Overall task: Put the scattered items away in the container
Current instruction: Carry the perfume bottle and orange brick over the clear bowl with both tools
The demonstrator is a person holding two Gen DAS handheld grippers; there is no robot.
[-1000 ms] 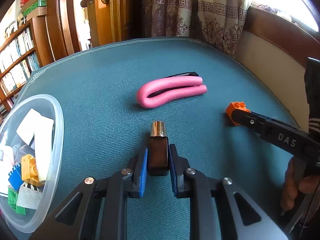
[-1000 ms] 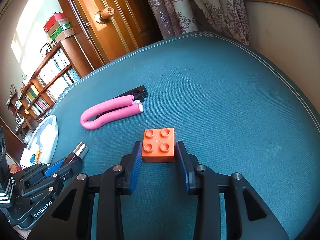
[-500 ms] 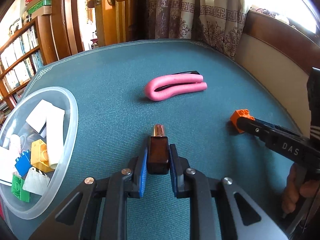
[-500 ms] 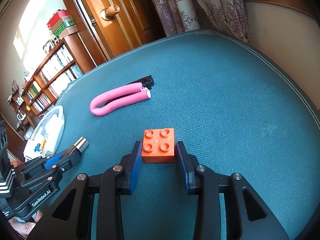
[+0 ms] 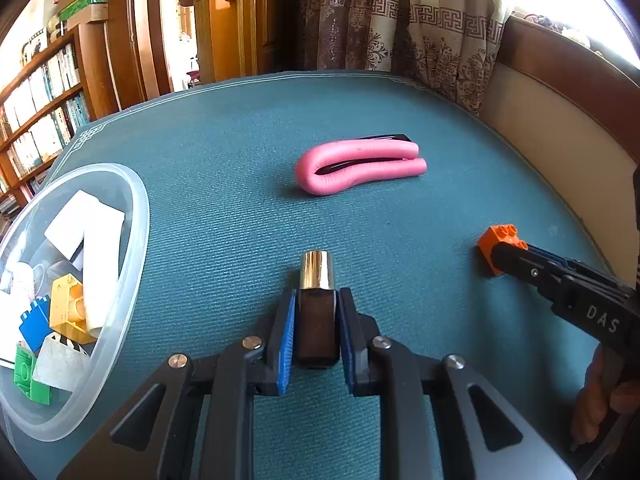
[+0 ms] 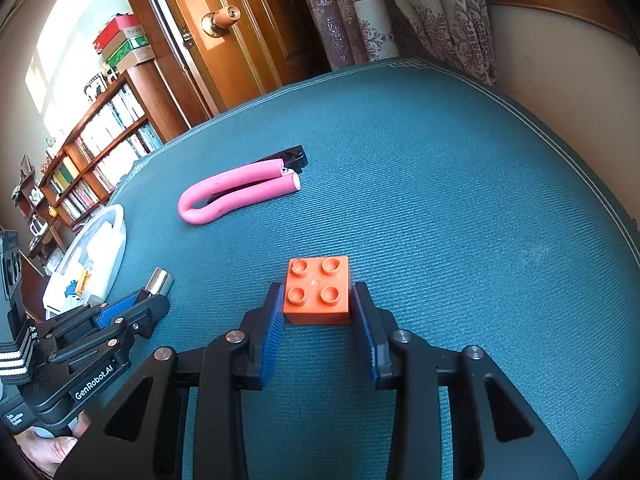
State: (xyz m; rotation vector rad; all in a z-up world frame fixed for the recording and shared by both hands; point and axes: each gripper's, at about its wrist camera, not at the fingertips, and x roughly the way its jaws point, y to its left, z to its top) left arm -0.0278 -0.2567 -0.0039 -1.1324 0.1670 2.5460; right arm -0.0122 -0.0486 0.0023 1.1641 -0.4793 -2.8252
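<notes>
- Your left hand-held gripper (image 5: 316, 320) is clamped on the brown bottle (image 5: 316, 326), gold cap pointing forward, just right of the clear container (image 5: 136, 216).
- Your right hand-held gripper (image 6: 318, 312) has its pads pressed against the orange brick (image 6: 318, 290).
- The pink foam roller (image 5: 360, 164) lies on the green table (image 5: 224, 160), well ahead of both.

1. The tabletop (image 5: 224, 152) is teal with fine ribbing and a pale border line.
2. The bottle (image 5: 316, 328) is dark brown with a shiny gold cap.
3. The brick (image 6: 318, 290) is orange.
4. The foam roller (image 5: 360, 166) is pink.
5. The container (image 5: 136, 240) is translucent, with white, yellow, blue and green pieces inside.
6. The curtain (image 5: 400, 28) is beige and mauve with a key-pattern band.
7. Both grippers are black with blue pads (image 6: 272, 344).
</notes>
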